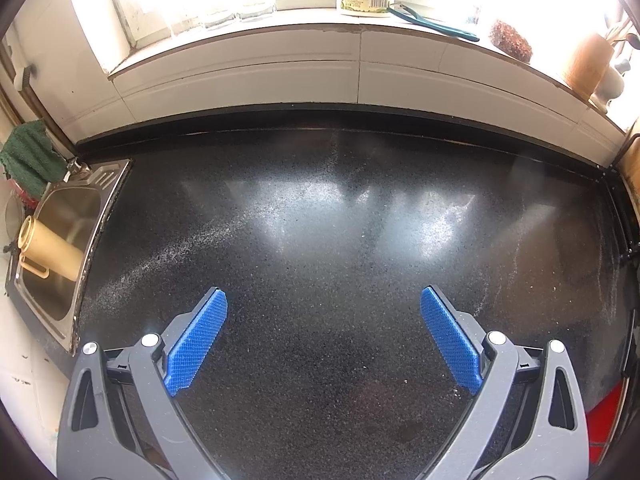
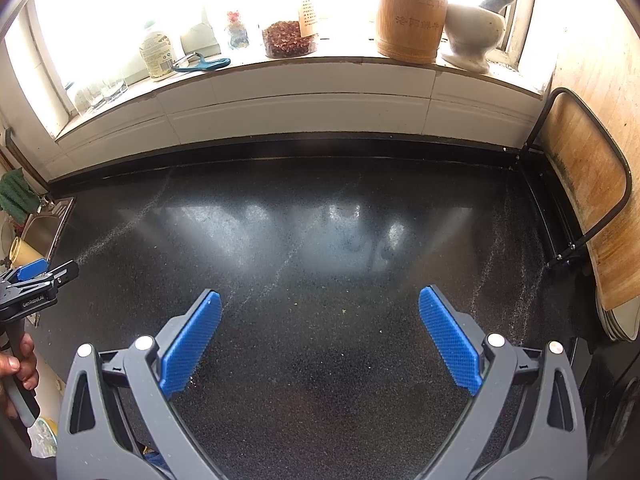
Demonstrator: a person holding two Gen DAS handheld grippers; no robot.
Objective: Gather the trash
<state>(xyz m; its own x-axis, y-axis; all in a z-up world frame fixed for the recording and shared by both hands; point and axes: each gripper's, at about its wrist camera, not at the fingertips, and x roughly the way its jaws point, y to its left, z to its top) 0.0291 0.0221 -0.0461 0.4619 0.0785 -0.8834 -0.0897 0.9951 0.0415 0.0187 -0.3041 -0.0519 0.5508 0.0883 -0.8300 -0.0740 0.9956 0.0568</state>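
Note:
My left gripper (image 1: 324,292) hangs open over the black speckled countertop (image 1: 320,220), with nothing between its blue pads (image 1: 196,340). My right gripper (image 2: 320,293) is also open and empty above the same countertop (image 2: 320,240). A few tiny pale crumbs (image 2: 344,311) lie on the counter between the right gripper's fingers. Apart from these crumbs, no loose litter shows on the counter in either view. In the right wrist view the left gripper (image 2: 52,270) appears at the far left, held by a person's hand (image 2: 22,360).
A steel sink (image 1: 60,216) at the left holds a tan cup (image 1: 48,248); a green cloth (image 1: 28,156) hangs behind it. The windowsill carries a bottle (image 2: 156,54), peeler (image 2: 202,64), jar (image 2: 290,38), bamboo holder (image 2: 412,12) and mortar (image 2: 474,28). A cutting board (image 2: 588,184) stands at the right.

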